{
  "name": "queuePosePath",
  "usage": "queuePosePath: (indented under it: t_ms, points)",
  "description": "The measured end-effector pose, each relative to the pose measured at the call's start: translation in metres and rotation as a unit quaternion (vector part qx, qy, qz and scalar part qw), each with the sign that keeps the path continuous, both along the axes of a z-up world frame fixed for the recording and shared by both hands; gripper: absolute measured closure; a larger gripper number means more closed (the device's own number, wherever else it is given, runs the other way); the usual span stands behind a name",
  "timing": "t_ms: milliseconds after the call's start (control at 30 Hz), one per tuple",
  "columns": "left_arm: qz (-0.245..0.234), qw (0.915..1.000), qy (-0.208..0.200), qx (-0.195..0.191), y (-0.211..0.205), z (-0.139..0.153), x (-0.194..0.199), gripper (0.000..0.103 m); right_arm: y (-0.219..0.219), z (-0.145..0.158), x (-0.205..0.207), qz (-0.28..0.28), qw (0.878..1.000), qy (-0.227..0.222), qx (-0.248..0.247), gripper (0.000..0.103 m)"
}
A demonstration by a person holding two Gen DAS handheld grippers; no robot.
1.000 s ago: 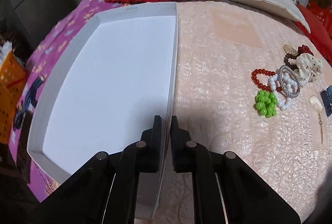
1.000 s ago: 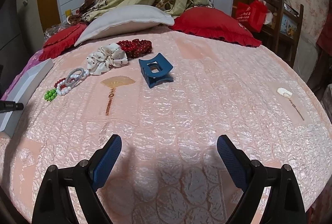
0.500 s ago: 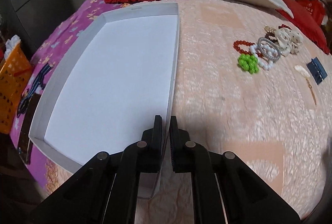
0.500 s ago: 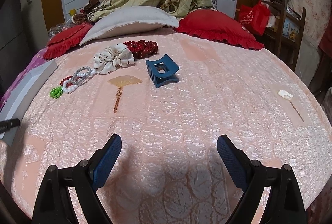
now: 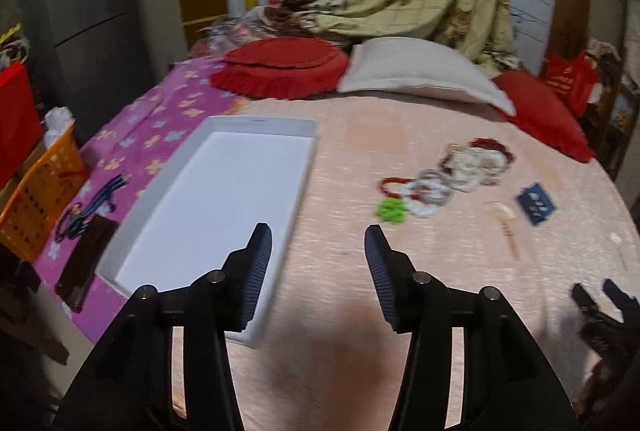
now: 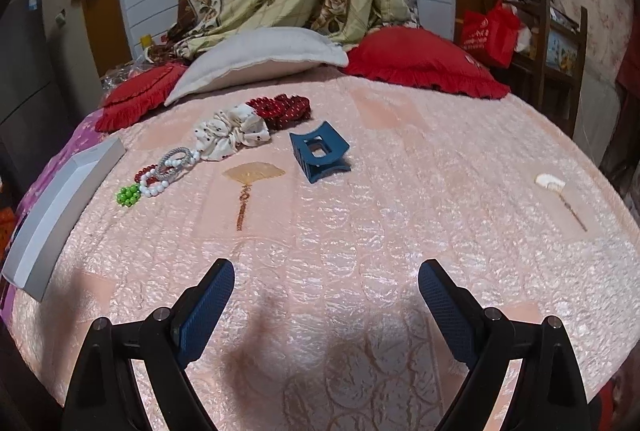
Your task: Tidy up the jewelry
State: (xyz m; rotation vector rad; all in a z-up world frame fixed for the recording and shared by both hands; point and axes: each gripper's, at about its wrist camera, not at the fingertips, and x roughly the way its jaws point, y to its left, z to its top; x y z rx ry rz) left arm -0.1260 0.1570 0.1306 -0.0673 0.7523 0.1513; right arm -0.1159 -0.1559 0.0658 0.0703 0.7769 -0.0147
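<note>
Red cushion (image 5: 280, 71) and grey pillow (image 5: 420, 75) behind jewelry (image 5: 432, 187)

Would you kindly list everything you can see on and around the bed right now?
tray: 1, white, left side of bed
green bead bracelet: 1, green, nearest the tray
red and white bead bracelets: cluster, count unclear, beside the green one
silver bangle: 1, on the bead cluster
scrunchies: cream, dark red, mid bed
hair claw: 1, blue, right of scrunchies
fan hairpins: amber centre, white far right
pillows: 2 red, 1 cream, at the head
basket: 1, orange, beside bed
left gripper: fingers just opened, nothing between
right gripper: open, nothing between
</note>
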Motion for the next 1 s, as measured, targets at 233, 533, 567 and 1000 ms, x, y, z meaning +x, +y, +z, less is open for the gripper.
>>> queuePosePath:
  t_ms: [233,533,567,1000]
  points:
    - [-0.045,0.9986,0.028,0.010,-0.032,-0.009,0.015,0.052,0.003,-0.004,0.000,0.004,1.000,-0.003,-0.030,0.011]
    - [-0.002,0.9993,0.036,0.013,-0.039,-0.023,0.000,0.036,0.000,-0.013,0.008,0.015,0.999,0.031,-0.026,0.017]
    - [-0.003,0.9992,0.036,0.018,-0.042,-0.023,-0.003,0.036,0.000,-0.012,0.007,0.016,0.999,0.028,-0.024,0.017]
    - [-0.015,0.9983,0.012,0.055,-0.064,-0.014,-0.023,0.036,0.004,-0.003,0.001,0.015,0.999,0.015,-0.026,0.017]
